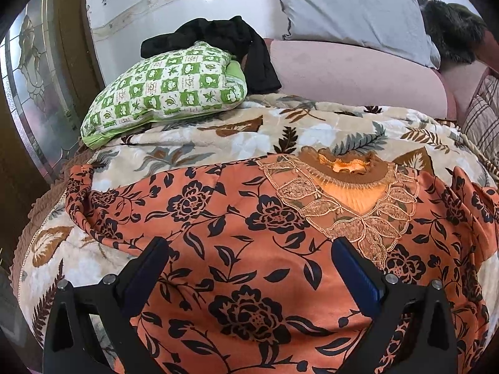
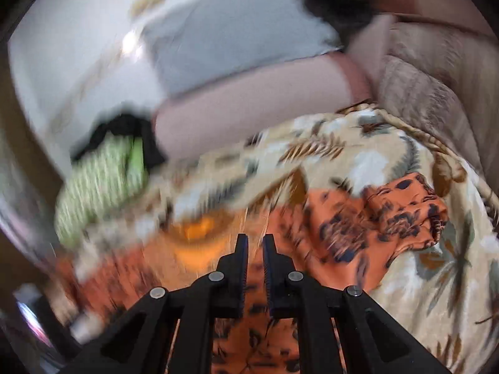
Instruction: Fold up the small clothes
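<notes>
Garment: your orange dress (image 1: 237, 218), printed with black roses and leaves, lies spread front-up on the bed over the leaf-patterned blanket (image 1: 199, 143).
Neckline: a brown ruffled collar with a pale lace V-yoke (image 1: 346, 199) faces up, orange lining showing inside the opening.
Left sleeve side: the cloth is gathered into soft folds near the blanket's edge.
Right sleeve side: the right wrist view shows the sleeve (image 2: 405, 208) bunched in a crumpled heap on the blanket.
Left tool (image 1: 249, 251): you hold it spread wide above the dress front, nothing between its fingers.
Right tool (image 2: 255, 244): fingers stand close with a narrow gap; dress cloth shows through the gap, but the view is blurred and I cannot tell whether you grip any.
Surroundings: a green checked pillow (image 1: 165, 90) with a black garment (image 1: 230, 40) draped over it sits beyond the dress, beside a pink bolster (image 1: 358, 74) and a grey pillow (image 1: 349, 6).
</notes>
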`<action>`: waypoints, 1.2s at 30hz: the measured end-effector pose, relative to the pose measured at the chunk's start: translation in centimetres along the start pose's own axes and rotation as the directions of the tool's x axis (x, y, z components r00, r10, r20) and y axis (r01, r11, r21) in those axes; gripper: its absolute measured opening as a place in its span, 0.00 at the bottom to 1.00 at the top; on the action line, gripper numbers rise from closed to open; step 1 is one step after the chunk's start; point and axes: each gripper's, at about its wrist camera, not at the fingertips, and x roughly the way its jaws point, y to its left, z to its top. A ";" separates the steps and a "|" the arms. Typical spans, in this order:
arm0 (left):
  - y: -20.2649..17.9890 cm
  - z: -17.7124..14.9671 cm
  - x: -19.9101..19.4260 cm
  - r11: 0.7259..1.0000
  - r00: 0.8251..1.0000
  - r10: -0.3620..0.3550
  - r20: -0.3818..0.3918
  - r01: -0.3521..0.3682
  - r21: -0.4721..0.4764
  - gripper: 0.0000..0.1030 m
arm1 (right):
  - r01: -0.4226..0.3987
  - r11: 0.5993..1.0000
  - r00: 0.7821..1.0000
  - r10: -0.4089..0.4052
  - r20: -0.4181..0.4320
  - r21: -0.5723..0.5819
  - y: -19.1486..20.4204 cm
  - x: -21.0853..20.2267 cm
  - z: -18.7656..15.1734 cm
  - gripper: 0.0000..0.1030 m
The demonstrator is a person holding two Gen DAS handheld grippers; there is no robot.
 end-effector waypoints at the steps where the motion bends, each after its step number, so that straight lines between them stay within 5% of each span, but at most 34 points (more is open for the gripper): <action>1: -0.1 0.0 0.1 1.000 1.000 -0.002 -0.003 0.002 -0.002 1.00 | -0.019 0.999 0.994 0.015 0.107 0.040 -1.5 -2.3 1.0 0.11; 3: -0.3 0.0 0.2 1.000 1.000 -0.008 -0.007 0.008 -0.003 1.00 | -0.085 0.991 0.947 0.049 0.318 0.099 -4.0 -6.8 2.2 0.16; 4: -0.4 0.0 0.2 1.000 1.000 -0.010 -0.008 0.010 -0.001 1.00 | -0.110 0.988 0.916 0.058 0.397 0.110 -5.0 -8.3 2.6 0.50; 5: -0.6 0.0 0.1 1.000 1.000 -0.010 -0.006 0.010 0.003 1.00 | -0.101 0.987 0.894 0.037 0.446 0.121 -6.0 -9.6 3.0 1.00; 8: -1.3 0.0 -0.2 1.000 1.000 -0.008 0.009 0.007 0.024 1.00 | -0.034 0.983 0.892 -0.052 0.448 0.182 -8.5 -10.3 4.5 1.00; 10: -1.8 -0.1 -0.3 0.999 1.000 -0.003 0.013 0.003 0.042 1.00 | 0.055 0.982 0.938 -0.112 0.327 0.178 -9.4 -8.1 5.5 1.00; 15: -2.4 -0.4 0.2 0.998 1.000 0.006 -0.005 -0.006 0.065 1.00 | 0.226 0.974 0.972 -0.227 0.065 0.025 -10.0 0.8 5.1 1.00; 18: -2.6 -0.4 0.6 0.997 1.000 0.017 -0.011 -0.017 0.073 1.00 | 0.220 0.975 0.972 -0.219 -0.088 -0.002 -10.9 6.2 4.0 0.99; 22: -2.6 -0.4 1.1 0.998 1.000 0.015 -0.025 -0.013 0.068 1.00 | 0.262 0.964 0.943 -0.264 -0.204 -0.037 -12.1 12.0 3.7 0.79; 24: -2.5 -0.4 1.4 0.998 0.999 0.014 -0.034 -0.012 0.064 1.00 | 0.307 0.950 0.913 -0.312 -0.263 -0.062 -12.8 15.1 3.5 0.78; 29: -2.1 -0.3 1.8 0.999 0.998 0.007 -0.055 -0.004 0.046 1.00 | 0.408 0.909 0.839 -0.410 -0.357 -0.084 -16.1 18.6 1.8 0.51; 30: -2.1 -0.2 1.9 0.999 0.998 0.006 -0.057 -0.004 0.044 1.00 | 0.399 0.914 0.851 -0.401 -0.340 -0.080 -16.4 18.1 1.9 0.47; 32: -2.1 -0.2 1.8 0.999 0.998 0.006 -0.058 -0.004 0.042 1.00 | 0.368 0.929 0.871 -0.362 -0.331 -0.047 -16.4 17.3 2.5 0.16; 33: -2.1 -0.2 1.8 0.999 0.998 0.006 -0.057 -0.004 0.042 1.00 | 0.318 0.948 0.897 -0.297 -0.327 0.009 -16.5 16.4 2.9 0.10; 36: -1.8 -0.2 1.5 0.999 0.999 0.001 -0.054 0.001 0.038 1.00 | 0.240 0.964 0.929 -0.192 -0.316 0.119 -16.4 14.4 3.4 0.05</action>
